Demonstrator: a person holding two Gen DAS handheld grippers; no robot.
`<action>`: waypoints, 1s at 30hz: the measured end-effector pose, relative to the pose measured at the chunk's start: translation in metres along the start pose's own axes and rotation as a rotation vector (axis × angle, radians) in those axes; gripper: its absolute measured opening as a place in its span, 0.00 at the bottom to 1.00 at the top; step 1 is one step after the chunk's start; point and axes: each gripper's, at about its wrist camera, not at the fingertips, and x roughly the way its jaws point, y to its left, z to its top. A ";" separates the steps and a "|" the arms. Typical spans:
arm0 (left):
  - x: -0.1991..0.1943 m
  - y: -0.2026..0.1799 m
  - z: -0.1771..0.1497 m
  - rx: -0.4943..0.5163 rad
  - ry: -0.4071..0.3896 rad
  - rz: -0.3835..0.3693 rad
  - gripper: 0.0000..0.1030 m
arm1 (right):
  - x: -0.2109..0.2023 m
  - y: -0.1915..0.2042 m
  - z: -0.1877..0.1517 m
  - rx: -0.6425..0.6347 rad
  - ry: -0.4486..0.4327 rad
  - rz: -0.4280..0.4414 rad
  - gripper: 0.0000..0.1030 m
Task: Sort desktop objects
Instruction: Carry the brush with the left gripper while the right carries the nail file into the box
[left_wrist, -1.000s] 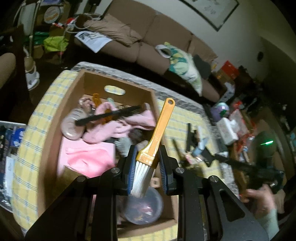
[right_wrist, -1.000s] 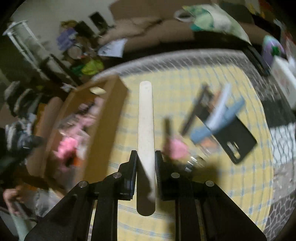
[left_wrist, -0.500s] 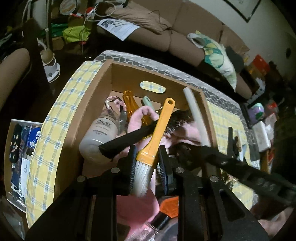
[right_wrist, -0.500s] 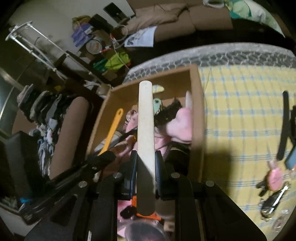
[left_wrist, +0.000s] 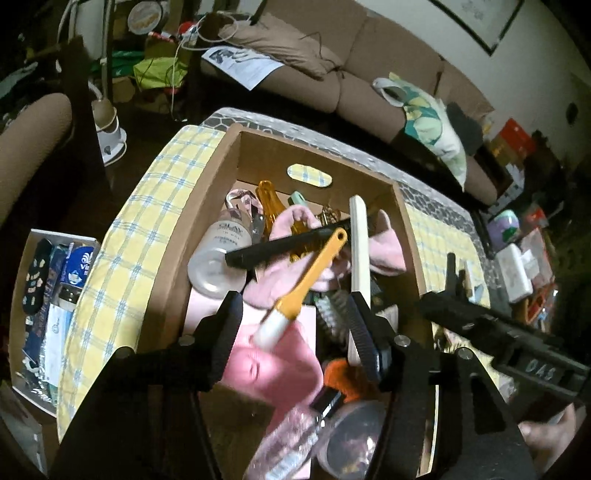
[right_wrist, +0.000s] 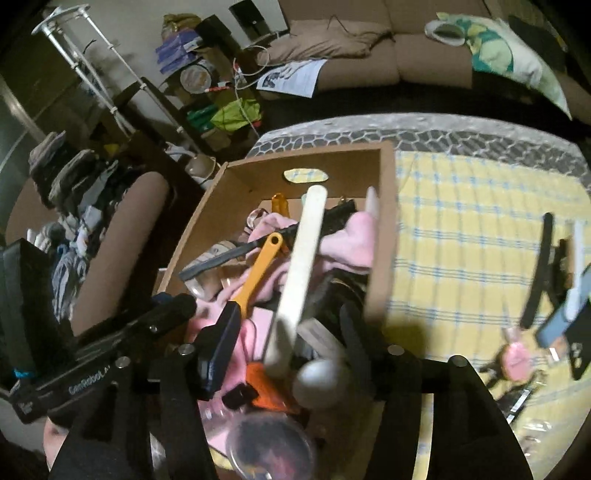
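Note:
A brown cardboard box (left_wrist: 173, 258) full of loose items stands on the yellow checked table. My left gripper (left_wrist: 295, 317) hangs over it, its jaws opening. The orange-handled brush (left_wrist: 306, 284) lies loose between them on the pink cloth (left_wrist: 273, 362), touching neither pad. My right gripper (right_wrist: 288, 332) is over the same box (right_wrist: 380, 236), jaws also opening. The long white stick (right_wrist: 299, 269) slants free between its fingers onto the pile. Each gripper shows in the other's view: the right one (left_wrist: 498, 332), the left one (right_wrist: 110, 354). The brush (right_wrist: 258, 273) and stick (left_wrist: 358, 240) lie side by side.
A black comb (left_wrist: 288, 243), a white bottle (left_wrist: 218, 254) and a clear jar (left_wrist: 351, 439) are in the box. On the cloth (right_wrist: 461, 221) to the right lie a black strip (right_wrist: 539, 266), a blue item (right_wrist: 561, 321) and a pink keyring (right_wrist: 515, 360). A sofa stands behind.
Both grippers went from shut to open, releasing the brush and the white stick into the box. The right gripper swung from over the table to over the box.

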 end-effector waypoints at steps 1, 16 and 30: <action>-0.003 -0.002 -0.002 0.005 0.001 0.002 0.55 | -0.006 -0.002 -0.002 -0.005 -0.003 -0.010 0.60; -0.029 -0.087 -0.074 0.145 0.038 -0.114 0.99 | -0.115 -0.107 -0.081 0.078 -0.043 -0.170 0.83; -0.021 -0.181 -0.142 0.290 0.057 -0.126 1.00 | -0.146 -0.175 -0.168 0.115 -0.086 -0.383 1.00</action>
